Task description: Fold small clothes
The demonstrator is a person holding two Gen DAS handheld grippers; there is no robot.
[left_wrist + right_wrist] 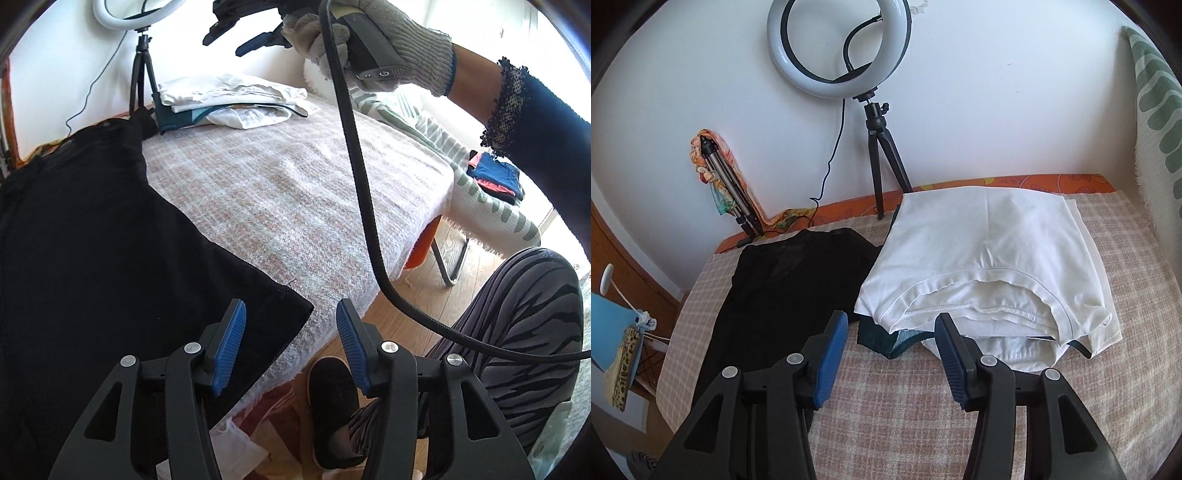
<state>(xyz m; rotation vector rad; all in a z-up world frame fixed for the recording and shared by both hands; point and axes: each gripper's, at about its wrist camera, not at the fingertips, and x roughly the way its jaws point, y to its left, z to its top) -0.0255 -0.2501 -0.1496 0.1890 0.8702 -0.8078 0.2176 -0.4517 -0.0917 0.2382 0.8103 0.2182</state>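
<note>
A black garment (92, 240) lies flat on the checked blanket (295, 192), its corner reaching the near edge. My left gripper (290, 317) hovers open just past that corner, nothing between its blue pads. In the right wrist view the same black garment (783, 288) lies left of a stack of folded white clothes (979, 258) with a teal piece (882, 339) under it. My right gripper (892, 328) stands open above the blanket in front of the stack, holding nothing. The left wrist view shows the right gripper (240, 37) high up in a gloved hand (399, 40).
A ring light on a tripod (838, 48) stands at the wall behind the stack, a folded tripod (727, 188) beside it. A black cable (354, 166) hangs across the left wrist view. A person's striped leg (517, 314) and the wooden floor (406, 310) lie past the bed edge.
</note>
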